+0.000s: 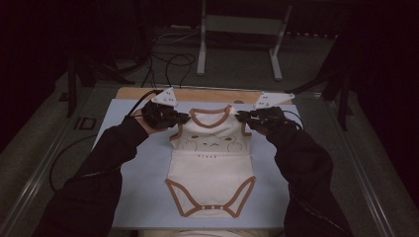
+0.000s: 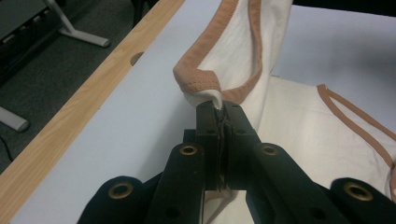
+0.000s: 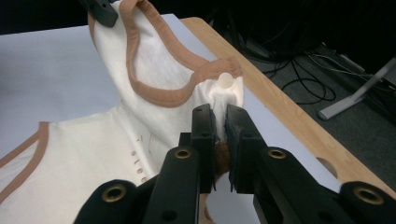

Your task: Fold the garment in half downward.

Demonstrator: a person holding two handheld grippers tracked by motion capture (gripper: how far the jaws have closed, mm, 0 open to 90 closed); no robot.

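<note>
So a person in black sleeves is working a cream sleeveless baby bodysuit with tan-brown trim (image 1: 211, 163) on a pale blue table top with a light wooden far edge (image 1: 143, 197). The bodysuit is lying face up in the middle of the table, snap crotch end nearest the person, neck opening toward the far edge. There's a faint bear face print across the chest, and three small snaps are showing along the bottom hem.

The left gripper (image 1: 184, 117) is clenching the bodysuit's left shoulder strap; in the left gripper view its jaws are pressed tight together with a fold of cream cloth sticking out just past the tips, and the trim is curling up above them. The right gripper (image 1: 240, 117) is pinching the other shoulder the same way, with cloth bunched between its jaws and a little round cream snap button (image 3: 225, 80) sitting just above them. Both shoulders are being lifted a bit off the table while the lower half is lying flat.

No boxes or bins on the table, for anyone wondering.
</note>
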